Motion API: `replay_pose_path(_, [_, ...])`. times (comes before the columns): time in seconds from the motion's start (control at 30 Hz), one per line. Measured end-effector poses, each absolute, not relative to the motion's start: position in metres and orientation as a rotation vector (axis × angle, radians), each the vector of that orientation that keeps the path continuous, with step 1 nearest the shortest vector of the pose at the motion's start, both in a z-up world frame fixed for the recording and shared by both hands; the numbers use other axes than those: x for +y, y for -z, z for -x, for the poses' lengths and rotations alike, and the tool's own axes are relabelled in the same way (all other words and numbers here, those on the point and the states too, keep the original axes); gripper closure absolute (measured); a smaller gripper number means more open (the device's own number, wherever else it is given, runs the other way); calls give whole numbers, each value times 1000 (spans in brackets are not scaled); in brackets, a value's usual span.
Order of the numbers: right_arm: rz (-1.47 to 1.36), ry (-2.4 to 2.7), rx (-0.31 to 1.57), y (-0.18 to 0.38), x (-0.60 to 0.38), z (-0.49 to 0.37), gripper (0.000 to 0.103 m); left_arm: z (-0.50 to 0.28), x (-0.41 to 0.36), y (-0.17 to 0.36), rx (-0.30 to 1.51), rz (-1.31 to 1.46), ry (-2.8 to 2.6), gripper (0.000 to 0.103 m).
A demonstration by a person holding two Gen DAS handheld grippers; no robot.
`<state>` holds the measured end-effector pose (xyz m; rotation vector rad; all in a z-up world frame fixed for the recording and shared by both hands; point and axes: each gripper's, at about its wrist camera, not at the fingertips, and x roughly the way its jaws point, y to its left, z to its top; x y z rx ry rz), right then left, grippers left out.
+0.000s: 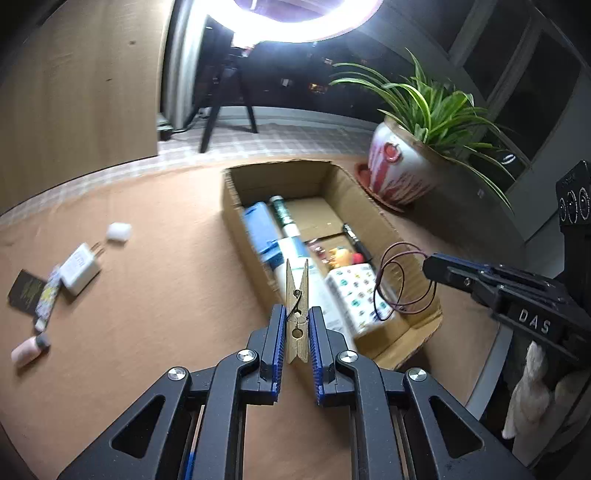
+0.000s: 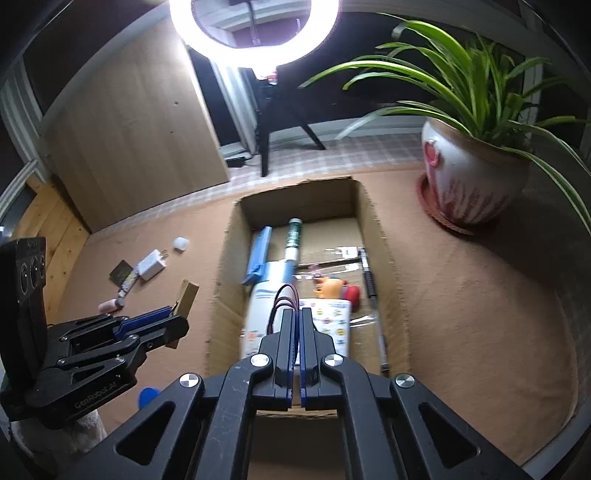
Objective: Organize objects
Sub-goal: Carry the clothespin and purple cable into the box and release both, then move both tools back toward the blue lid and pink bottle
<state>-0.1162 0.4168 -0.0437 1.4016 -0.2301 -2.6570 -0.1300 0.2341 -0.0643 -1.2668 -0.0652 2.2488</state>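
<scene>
My left gripper [image 1: 297,314] is shut on a wooden clothespin [image 1: 297,295], which stands upright between the blue pads, just in front of the near left wall of an open cardboard box [image 1: 231,210]. My right gripper [image 2: 297,314] is shut on thin dark-red elastic bands [image 2: 284,287] that loop out over the box [image 2: 223,277]. The box holds a blue item, a green-capped tube, a white bottle, a patterned pack, an orange toy and a pen. In the left wrist view the right gripper [image 1: 430,266] carries the bands [image 1: 402,243] over the box's near right corner. In the right wrist view the left gripper [image 2: 173,317] with the clothespin [image 2: 186,295] is left of the box.
On the brown cloth left of the box lie a white charger [image 1: 79,269], a white cube [image 1: 119,231], a black card [image 1: 26,291] and a pink item [image 1: 27,350]. A potted plant [image 2: 469,181] stands right of the box. A ring light on a tripod [image 2: 255,29] is behind.
</scene>
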Motion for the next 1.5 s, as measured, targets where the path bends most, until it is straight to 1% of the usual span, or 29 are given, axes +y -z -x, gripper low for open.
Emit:
replay_pose_path(0.33, [-1416, 2643, -208, 51, 428, 125, 101, 167, 292, 63, -9, 1241, -2269, 90])
replay_pose_path(0.5, [-1408, 2615, -230, 54, 430, 127, 100, 176, 301, 66, 2, 1241, -2280, 90])
replay_pose_path(0.53, [-1399, 2616, -233, 54, 431, 126, 97, 176, 302, 66, 10, 1242, -2282, 90])
replay_pose_path(0.57, [-1400, 2616, -229, 54, 430, 125, 84, 176, 302, 67, 14, 1246, -2288, 82])
replay_pose_path(0.6, [-1397, 2618, -225, 55, 430, 125, 68, 177, 301, 68, 12, 1257, -2285, 63])
replay_pose_path(0.63, [-1387, 2625, -223, 54, 430, 123, 61, 177, 299, 68, 2, 1263, -2285, 59])
replay_pose_path(0.67, [-1376, 2633, -219, 54, 429, 122, 57, 176, 296, 67, -9, 1250, -2295, 58])
replay_pose_path(0.87, [-1398, 2641, -212, 56, 425, 121, 57, 176, 282, 64, -19, 1244, -2304, 58])
replay_pose_path(1.0, [-1373, 2647, -251, 54, 423, 118, 57, 171, 271, 63, -28, 1242, -2317, 58])
replay_pose_path(1.13, [-1337, 2660, -277, 50, 419, 114, 57, 166, 260, 63, 0, 1247, -2330, 58])
replay_pose_path(1.3, [-1293, 2687, -296, 46, 407, 108, 57, 156, 232, 64, -3, 1256, -2354, 58])
replay_pose_path(1.5, [-1322, 2637, -249, 46, 372, 101, 57, 145, 177, 71, -50, 1298, -2403, 58])
